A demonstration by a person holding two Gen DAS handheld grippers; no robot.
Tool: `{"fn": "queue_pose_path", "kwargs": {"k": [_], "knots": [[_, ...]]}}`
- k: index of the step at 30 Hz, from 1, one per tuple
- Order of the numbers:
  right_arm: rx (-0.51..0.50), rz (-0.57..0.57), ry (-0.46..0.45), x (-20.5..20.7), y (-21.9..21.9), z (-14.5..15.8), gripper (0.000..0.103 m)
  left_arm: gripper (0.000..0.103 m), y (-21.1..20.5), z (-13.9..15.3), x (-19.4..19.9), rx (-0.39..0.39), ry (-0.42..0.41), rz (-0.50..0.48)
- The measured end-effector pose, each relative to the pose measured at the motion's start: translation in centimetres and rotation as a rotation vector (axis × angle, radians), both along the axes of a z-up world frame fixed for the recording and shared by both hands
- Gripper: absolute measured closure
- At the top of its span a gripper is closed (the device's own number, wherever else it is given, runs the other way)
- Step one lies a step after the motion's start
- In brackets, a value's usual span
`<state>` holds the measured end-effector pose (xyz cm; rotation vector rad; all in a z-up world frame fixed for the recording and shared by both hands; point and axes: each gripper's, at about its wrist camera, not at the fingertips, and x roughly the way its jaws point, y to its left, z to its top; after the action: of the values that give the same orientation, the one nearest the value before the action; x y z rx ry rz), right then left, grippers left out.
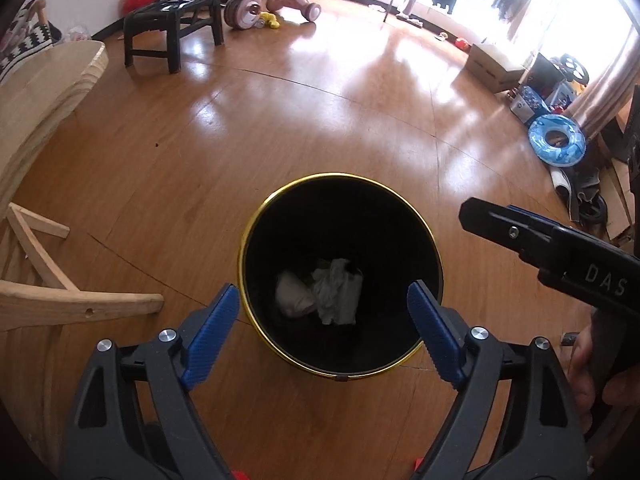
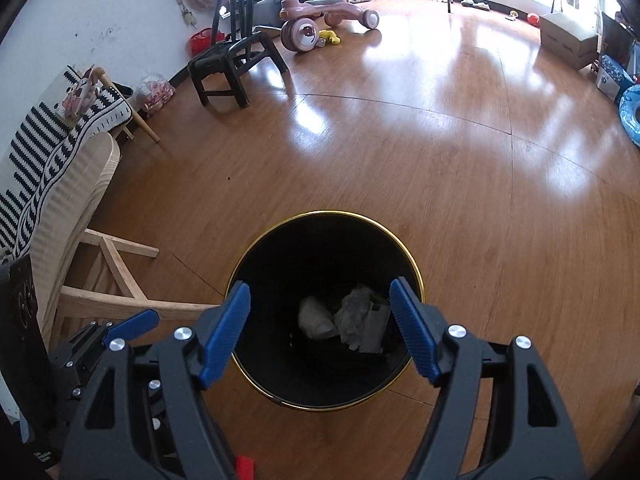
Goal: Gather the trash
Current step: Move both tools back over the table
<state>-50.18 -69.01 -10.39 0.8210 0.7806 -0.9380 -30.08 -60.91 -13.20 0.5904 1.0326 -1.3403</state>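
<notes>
A black trash bin with a gold rim (image 1: pixel 260 216) stands on the wood floor; it also shows in the right wrist view (image 2: pixel 256 248). Crumpled white paper trash (image 1: pixel 320 296) lies at its bottom, also seen in the right wrist view (image 2: pixel 348 318). My left gripper (image 1: pixel 322 312) is open and empty, held above the bin's near rim. My right gripper (image 2: pixel 320 308) is open and empty, also above the bin. The right gripper's body shows at the right in the left wrist view (image 1: pixel 560 248); the left gripper's body shows at the lower left in the right wrist view (image 2: pixel 120 332).
A light wooden chair (image 1: pixel 44 92) stands left of the bin, also in the right wrist view (image 2: pixel 80 216). A black chair (image 2: pixel 232 60) and a pink tricycle (image 2: pixel 316 20) stand farther back. Boxes, a blue swim ring (image 1: pixel 556 140) and clutter line the right wall.
</notes>
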Motion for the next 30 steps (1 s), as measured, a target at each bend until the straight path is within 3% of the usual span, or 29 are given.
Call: {"fn": "queue_pose_path", "kwargs": {"k": [5, 10, 14, 18, 23, 30], "knots": [[-0.016, 0.002, -0.004, 0.7, 0.0, 1.5, 0.027, 0.017, 1.2, 1.9, 1.6, -0.006, -0.043, 0.072], [-0.066, 0.046, -0.013, 3.2, 0.0, 4.7, 0.021, 0.015, 3.6, 6.9, 5.4, -0.041, -0.097, 0.178], [-0.114, 0.117, -0.047, 7.6, 1.1, 8.2, 0.02, 0.014, 7.5, 11.5, 9.5, -0.087, -0.12, 0.26], [-0.167, 0.257, -0.088, 14.6, 4.4, 11.9, 0.02, 0.011, 14.2, 16.3, 15.2, -0.132, -0.176, 0.413], [-0.18, 0.472, -0.145, 25.3, 11.3, 14.6, 0.02, 0.01, 26.0, 20.4, 22.3, -0.164, -0.209, 0.668], [-0.196, 0.78, -0.197, 38.6, 24.9, 17.1, 0.02, 0.01, 39.9, 21.5, 27.1, -0.128, -0.315, 0.9]]}}
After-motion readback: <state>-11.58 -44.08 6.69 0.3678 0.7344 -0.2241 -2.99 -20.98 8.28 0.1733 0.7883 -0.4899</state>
